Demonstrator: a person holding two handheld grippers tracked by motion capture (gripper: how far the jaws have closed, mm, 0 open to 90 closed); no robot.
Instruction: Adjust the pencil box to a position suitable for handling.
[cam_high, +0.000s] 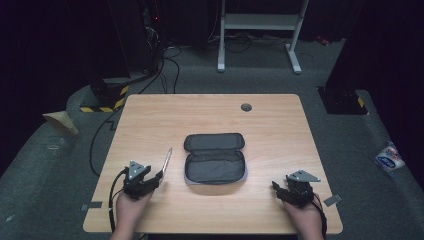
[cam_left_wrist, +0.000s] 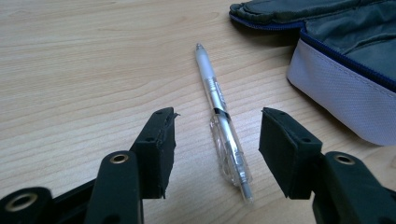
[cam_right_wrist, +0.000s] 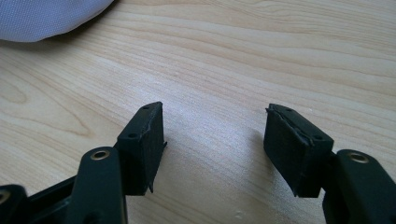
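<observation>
Pen between my left jaws, case beside it

My left gripper (cam_left_wrist: 217, 140) is spread wide, both jaws clear of the pen (cam_left_wrist: 222, 121): clear barrel, white grip, dark band, flat on the table (cam_high: 210, 107). Just right lies the case (cam_high: 215, 159), unzipped, grey lining, pale sides. My right gripper (cam_right_wrist: 215, 140) is also spread, over bare wood.

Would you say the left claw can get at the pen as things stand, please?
Probably yes. The left claw is open, its jaws already either side of the pen, which lies flat on the table with nothing over it; the pencil case sits apart.
</observation>
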